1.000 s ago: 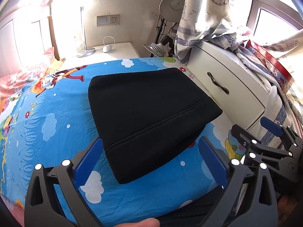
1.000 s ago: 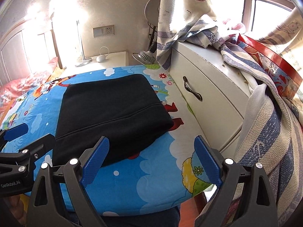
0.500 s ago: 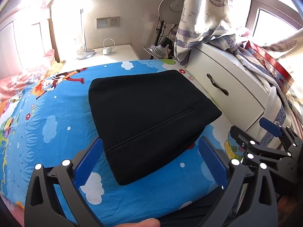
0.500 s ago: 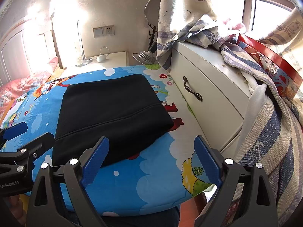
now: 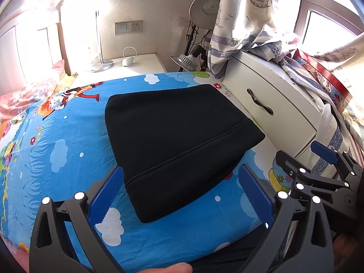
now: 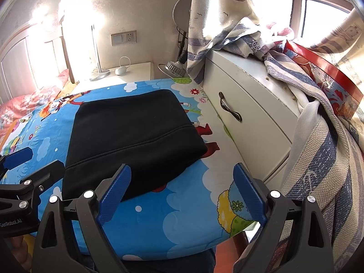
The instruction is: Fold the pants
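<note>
Left wrist view, inventory:

- Pants (image 5: 177, 145): black, folded into a thick flat bundle, lying on the bed sheet (image 5: 56, 150); centre of view, seam band running from 7 to 2 o'clock. Nothing touching them.
- Left gripper (image 5: 182, 191): at 6 o'clock, jaws spread wide, blue pads either side of the near end of the pants but above and clear of it; holds nothing.
- Right gripper (image 5: 318, 170): seen at 4 o'clock, black frame w/ blue pad, over the bed corner.
- Sheet: blue cartoon print w/ clouds and flowers, covers the bed.
- Cabinet (image 5: 273, 104): white, dark drawer handle, at 3 o'clock, just beside the bed edge.
- Curtain (image 5: 248, 22): sailboat print, hangs at 1 o'clock, bunched on the cabinet top.
- Nightstand (image 5: 136, 66): white, at 12 o'clock beyond the bed; small white item w/ cord loop on it.
- Wall socket (image 5: 128, 27): at 12 o'clock, above the nightstand.
- Fingertip (image 5: 175, 268): person's, at 6 o'clock, bottom edge.

Right wrist view:

- Right gripper (image 6: 182, 193): at 6 o'clock, jaws wide apart, empty; left pad overlaps the near right corner of the pants in view, contact can't tell; right pad over the sheet's corner.
- Pants (image 6: 134, 141): at 10 o'clock from centre, flat on the sheet (image 6: 182, 216).
- Left gripper (image 6: 22, 177): at 8 o'clock, beside the pants' left edge.
- Cabinet (image 6: 250, 118): at 3 o'clock; striped cloth (image 6: 323, 159) draped at 4 o'clock.
</note>
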Tool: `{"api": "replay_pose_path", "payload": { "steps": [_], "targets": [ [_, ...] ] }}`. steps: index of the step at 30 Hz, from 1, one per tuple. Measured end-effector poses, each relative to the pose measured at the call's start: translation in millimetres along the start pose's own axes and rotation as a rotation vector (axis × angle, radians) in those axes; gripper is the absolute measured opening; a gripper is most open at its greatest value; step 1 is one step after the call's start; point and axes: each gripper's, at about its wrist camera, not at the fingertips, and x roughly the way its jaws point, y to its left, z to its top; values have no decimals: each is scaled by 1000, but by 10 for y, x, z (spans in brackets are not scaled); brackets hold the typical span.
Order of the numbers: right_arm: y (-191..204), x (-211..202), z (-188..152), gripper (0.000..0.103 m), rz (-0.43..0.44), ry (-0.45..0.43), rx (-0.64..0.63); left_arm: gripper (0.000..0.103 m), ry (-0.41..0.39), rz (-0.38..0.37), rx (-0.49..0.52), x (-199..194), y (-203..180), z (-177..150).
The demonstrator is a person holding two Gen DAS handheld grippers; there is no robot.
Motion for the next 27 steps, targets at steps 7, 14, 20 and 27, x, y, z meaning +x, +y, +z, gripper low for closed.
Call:
{"api": "replay_pose_path", "payload": {
  "steps": [7,14,20,27],
  "targets": [
    [-4,4,-2,88,0,1,-1,101,-3,-2,2,-12,-25,2],
    [-14,12,-16,88,-1,2,0,101,0,-7,0,-6,-17,0],
    [-17,9,-22,88,-4,1,4,101,1,-11,1,12,-27,-3],
    [-26,19,-31,88,-5,5,8,101,-12,-16,3,10,-40,-11]
  ]
}}
